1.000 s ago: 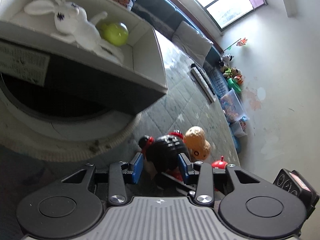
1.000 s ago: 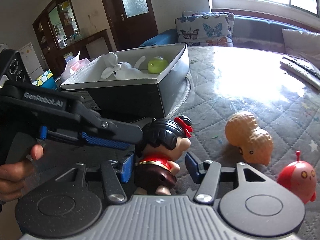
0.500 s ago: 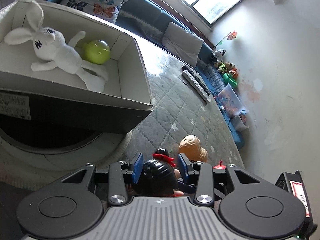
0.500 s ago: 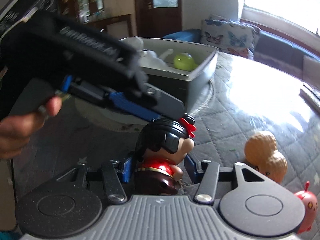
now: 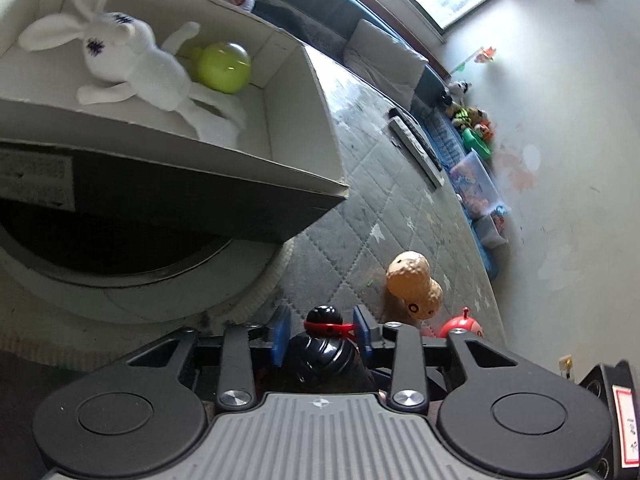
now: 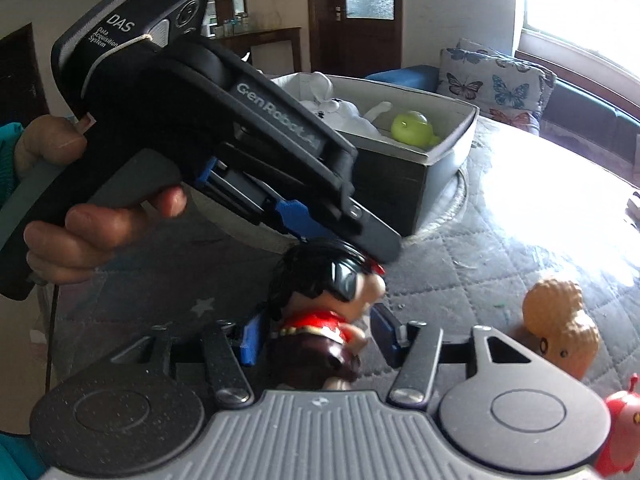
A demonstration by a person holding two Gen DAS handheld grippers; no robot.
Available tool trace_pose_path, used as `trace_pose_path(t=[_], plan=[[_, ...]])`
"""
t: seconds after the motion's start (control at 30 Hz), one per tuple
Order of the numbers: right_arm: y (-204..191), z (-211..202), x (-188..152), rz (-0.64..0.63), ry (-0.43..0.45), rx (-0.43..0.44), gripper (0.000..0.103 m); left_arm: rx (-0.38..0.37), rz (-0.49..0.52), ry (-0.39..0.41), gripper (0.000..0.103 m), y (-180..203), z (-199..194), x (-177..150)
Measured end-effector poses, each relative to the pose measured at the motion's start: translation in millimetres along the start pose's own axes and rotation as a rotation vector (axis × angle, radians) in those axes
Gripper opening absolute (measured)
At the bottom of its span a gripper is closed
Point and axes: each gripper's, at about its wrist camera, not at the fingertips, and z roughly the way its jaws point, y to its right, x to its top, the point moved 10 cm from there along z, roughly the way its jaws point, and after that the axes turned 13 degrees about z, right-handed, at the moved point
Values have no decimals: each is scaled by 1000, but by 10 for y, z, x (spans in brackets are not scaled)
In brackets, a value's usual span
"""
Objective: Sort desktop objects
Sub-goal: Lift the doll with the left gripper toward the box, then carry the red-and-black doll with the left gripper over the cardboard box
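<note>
A doll with black hair and a red bow (image 6: 320, 316) stands on the quilted table. My right gripper (image 6: 320, 338) has its jaws around the doll's body, close to it or touching; the gap is hard to judge. My left gripper (image 5: 322, 332) reaches from above, its blue pads either side of the doll's head (image 5: 326, 344). In the right wrist view the left gripper (image 6: 372, 240) lies on the doll's hair. A peanut toy (image 6: 560, 332) and a red round toy (image 6: 620, 428) stand to the right.
An open box (image 5: 304, 128) on a round stand holds a white rabbit (image 5: 136, 64) and a green ball (image 5: 224, 66). Remote controls (image 5: 416, 144) lie further along the table. A sofa with butterfly cushions (image 6: 496, 84) is behind.
The left gripper has swung up over the doll and come down on its head from above. The right gripper has stayed around the doll's body.
</note>
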Motion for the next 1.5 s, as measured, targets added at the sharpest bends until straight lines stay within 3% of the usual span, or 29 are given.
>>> trace_pose_path(t=[0.2, 0.43, 0.5, 0.87, 1.0, 1.3, 1.5], plan=[[67, -126, -72, 61, 9, -1, 59, 32, -25, 34, 28, -64, -116, -21], [50, -183, -114, 78, 16, 1, 57, 24, -77, 62, 34, -105, -166, -101], [42, -195, -124, 80, 17, 2, 47, 0, -95, 62, 35, -114, -162, -117], [-101, -351, -25, 53, 52, 12, 46, -6, -61, 111, 28, -36, -394, -4], [-182, -423, 236, 11, 101, 12, 46, 4, -27, 175, 28, 18, -627, 234], [-177, -240, 1145, -77, 208, 4, 43, 18, 16, 302, 27, -152, -908, 1139], [-10, 247, 1421, -55, 162, -4, 43, 44, 4, 294, 25, -524, -668, 1591]])
